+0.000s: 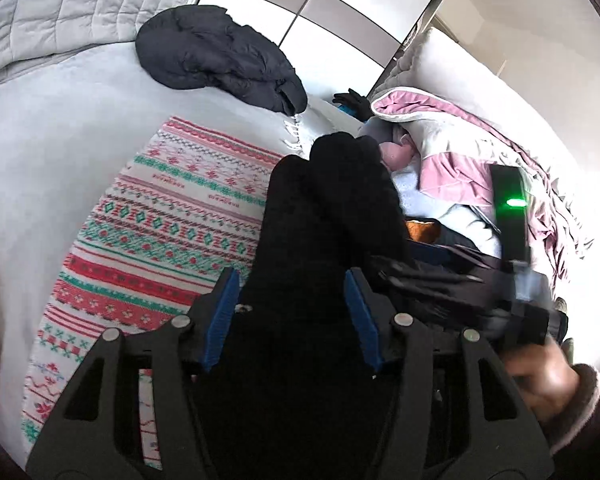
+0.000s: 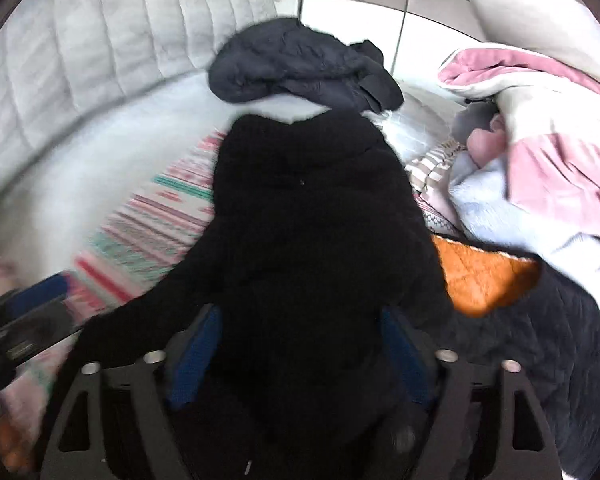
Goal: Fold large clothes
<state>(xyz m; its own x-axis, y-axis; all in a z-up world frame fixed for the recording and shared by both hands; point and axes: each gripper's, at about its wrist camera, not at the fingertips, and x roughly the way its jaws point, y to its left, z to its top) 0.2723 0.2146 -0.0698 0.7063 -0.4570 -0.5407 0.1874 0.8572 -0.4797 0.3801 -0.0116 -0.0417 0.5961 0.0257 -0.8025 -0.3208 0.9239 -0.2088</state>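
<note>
A black knit sweater (image 1: 332, 216) lies bunched over a patterned red, green and white blanket (image 1: 172, 216) on the bed. My left gripper (image 1: 292, 312) has its blue pads on both sides of the sweater's fabric and is shut on it. In the right wrist view the same black sweater (image 2: 312, 216) spreads out ahead, collar end away from me. My right gripper (image 2: 300, 344) also has its blue pads pressed into the fabric and is shut on it. The right gripper's body shows at the right of the left wrist view (image 1: 512, 216).
A dark puffer jacket (image 1: 220, 60) lies farther back on the white bed (image 1: 40, 160). A pink and grey quilt (image 2: 548, 140), an orange-lined dark garment (image 2: 484, 276) and other clothes are heaped to the right. A padded headboard (image 2: 120, 40) and a wardrobe (image 1: 332, 4) stand behind.
</note>
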